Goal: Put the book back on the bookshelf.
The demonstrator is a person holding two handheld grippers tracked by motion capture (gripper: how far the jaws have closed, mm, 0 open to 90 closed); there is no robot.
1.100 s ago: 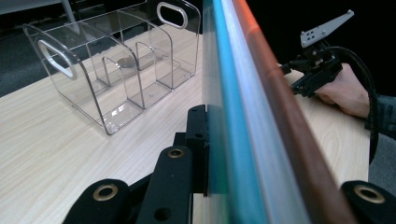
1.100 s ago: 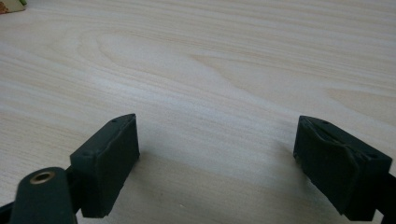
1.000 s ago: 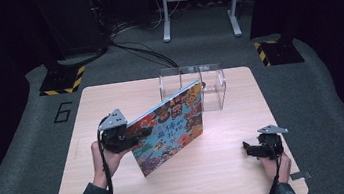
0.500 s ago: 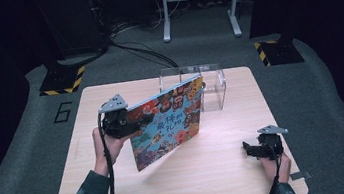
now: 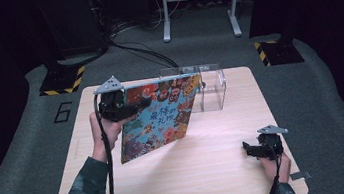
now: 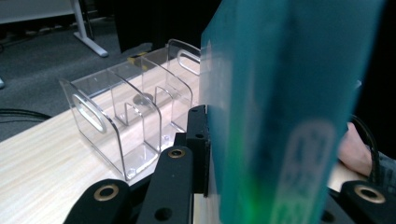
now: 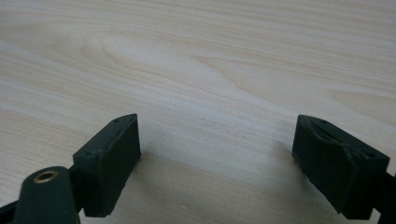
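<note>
Pale wood worktop (image 5: 210,172) on grey carpet floor (image 5: 319,82). Room dark behind. White metal frame (image 5: 198,3) at rear; black cables (image 5: 138,51); hazard-striped stand bases (image 5: 62,83) either side.

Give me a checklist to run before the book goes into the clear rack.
1. Grip on book: the left claw is shut on the book at its edge: ok.
2. Book off the table: lifted and tilted, lower corner looks clear of the wood: ok.
3. Clear rack slots free: the nearer slots look empty: ok.
4. Book lined up with a slot: tilted, in front of the rack: not ok.
5. Right claw out of the way: open, low at the table's near right, apart from book and rack: ok.
6. Book fits the slot width: cannot tell.
</note>
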